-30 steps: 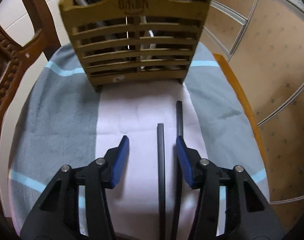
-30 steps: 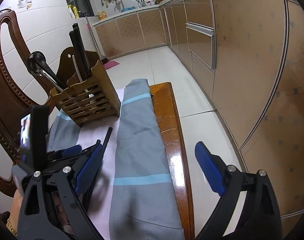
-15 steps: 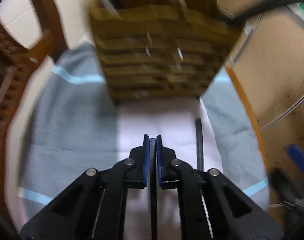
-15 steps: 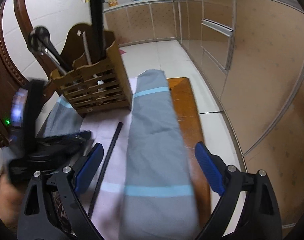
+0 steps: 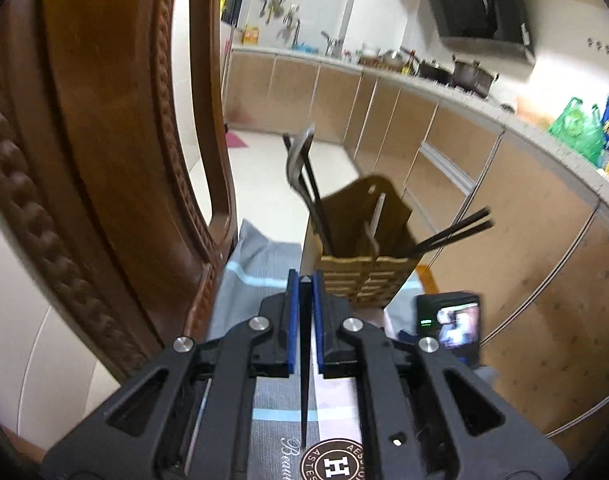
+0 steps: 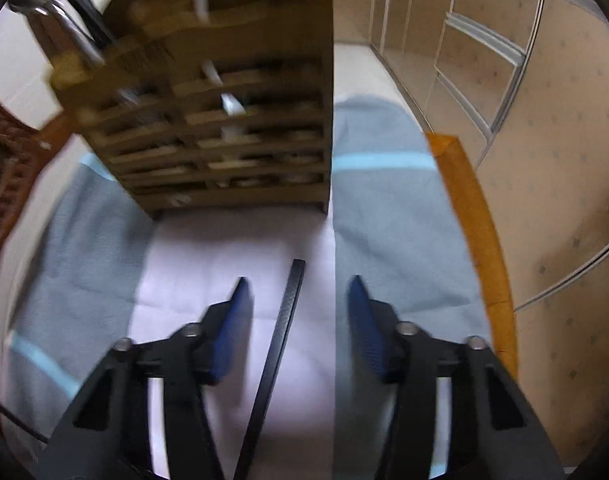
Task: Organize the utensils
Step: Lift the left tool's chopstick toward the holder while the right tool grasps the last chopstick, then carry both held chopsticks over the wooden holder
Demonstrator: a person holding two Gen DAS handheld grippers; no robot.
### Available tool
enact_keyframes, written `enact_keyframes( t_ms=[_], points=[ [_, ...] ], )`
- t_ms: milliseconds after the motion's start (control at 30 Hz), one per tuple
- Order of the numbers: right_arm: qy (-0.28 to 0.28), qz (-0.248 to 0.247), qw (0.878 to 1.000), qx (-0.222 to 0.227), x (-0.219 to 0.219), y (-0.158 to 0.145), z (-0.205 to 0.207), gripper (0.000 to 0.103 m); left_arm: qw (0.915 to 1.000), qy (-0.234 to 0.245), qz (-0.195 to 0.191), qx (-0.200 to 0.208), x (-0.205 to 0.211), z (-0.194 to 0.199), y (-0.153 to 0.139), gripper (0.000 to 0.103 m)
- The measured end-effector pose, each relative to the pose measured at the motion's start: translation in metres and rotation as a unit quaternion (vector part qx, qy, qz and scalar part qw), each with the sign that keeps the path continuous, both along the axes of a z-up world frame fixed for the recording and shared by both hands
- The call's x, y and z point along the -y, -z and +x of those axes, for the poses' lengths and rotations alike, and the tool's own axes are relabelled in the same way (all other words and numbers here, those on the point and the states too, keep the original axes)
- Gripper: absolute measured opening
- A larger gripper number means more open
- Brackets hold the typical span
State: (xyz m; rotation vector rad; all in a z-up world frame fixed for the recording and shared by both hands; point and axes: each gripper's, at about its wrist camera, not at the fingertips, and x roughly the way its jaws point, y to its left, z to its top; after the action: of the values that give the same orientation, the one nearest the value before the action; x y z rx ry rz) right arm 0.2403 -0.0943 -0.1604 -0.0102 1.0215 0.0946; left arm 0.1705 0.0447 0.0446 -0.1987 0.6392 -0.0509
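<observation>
My left gripper [image 5: 304, 277] is shut on a black chopstick [image 5: 304, 364], held up in the air in front of the wooden utensil holder [image 5: 364, 280]. The holder has a metal ladle handle [image 5: 300, 168] in it and two black chopsticks [image 5: 452, 232] that lean to the right. In the right wrist view a second black chopstick [image 6: 280, 340] lies on the white cloth [image 6: 200, 272] just before the holder [image 6: 224, 120]. My right gripper [image 6: 299, 280] hangs over it with its jaws closing, one on each side of the chopstick, neither pad touching it.
A carved wooden chair back [image 5: 104, 160] stands close on the left. Grey cloth with light blue stripes [image 6: 384, 220] covers the wooden table, whose edge [image 6: 472, 220] shows at the right. Kitchen cabinets [image 5: 484, 184] and tiled floor lie beyond.
My left gripper shut on one chopstick and lifted it off the cloth to above the holder's height. My right gripper swung left and down over the remaining chopstick, and its jaws have narrowed.
</observation>
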Motion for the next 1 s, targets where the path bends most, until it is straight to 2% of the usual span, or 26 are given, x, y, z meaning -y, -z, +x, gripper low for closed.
enact_keyframes(
  t_ms=[67, 100, 133, 200, 267, 433, 533, 633, 867, 1000],
  points=[
    [-0.001, -0.021, 1.000, 0.016, -0.006, 0.000, 0.001, 0.036, 1.0000, 0.003, -0.001, 0.005, -0.002, -0.005, -0.006, 0.007],
    [-0.004, -0.014, 1.000, 0.015, -0.007, 0.000, 0.002, 0.015, 1.0000, 0.005, -0.001, 0.007, -0.002, -0.007, -0.007, 0.007],
    [-0.006, -0.003, 1.000, 0.010, -0.008, -0.002, 0.003, 0.009, 1.0000, 0.007, 0.000, 0.007, -0.003, -0.010, -0.008, 0.007],
    [-0.007, 0.017, 1.000, 0.005, -0.006, -0.006, 0.002, 0.007, 0.9999, 0.010, 0.002, 0.008, -0.009, -0.017, -0.013, 0.006],
    [-0.009, 0.030, 0.999, 0.019, -0.005, -0.020, -0.004, 0.007, 0.9999, 0.012, 0.005, 0.009, -0.010, -0.021, -0.017, 0.006],
    [-0.010, 0.072, 0.994, 0.080, 0.013, -0.082, -0.044, 0.007, 0.9995, 0.022, 0.016, 0.015, 0.000, -0.028, -0.022, 0.007],
    [-0.014, 0.098, 0.987, 0.125, 0.030, -0.125, -0.082, 0.007, 0.9992, 0.031, 0.017, 0.021, 0.006, -0.034, -0.026, 0.007],
    [-0.023, 0.117, 0.981, 0.153, 0.045, -0.154, -0.111, 0.007, 0.9987, 0.037, 0.021, 0.027, 0.014, -0.040, -0.030, 0.007],
    [-0.029, 0.131, 0.969, 0.207, 0.069, -0.205, -0.162, 0.007, 0.9981, 0.040, 0.026, 0.039, 0.019, -0.052, -0.037, 0.007],
    [-0.027, 0.135, 0.964, 0.226, 0.078, -0.222, -0.179, 0.007, 0.9982, 0.035, 0.024, 0.043, 0.016, -0.054, -0.039, 0.007]
  ],
)
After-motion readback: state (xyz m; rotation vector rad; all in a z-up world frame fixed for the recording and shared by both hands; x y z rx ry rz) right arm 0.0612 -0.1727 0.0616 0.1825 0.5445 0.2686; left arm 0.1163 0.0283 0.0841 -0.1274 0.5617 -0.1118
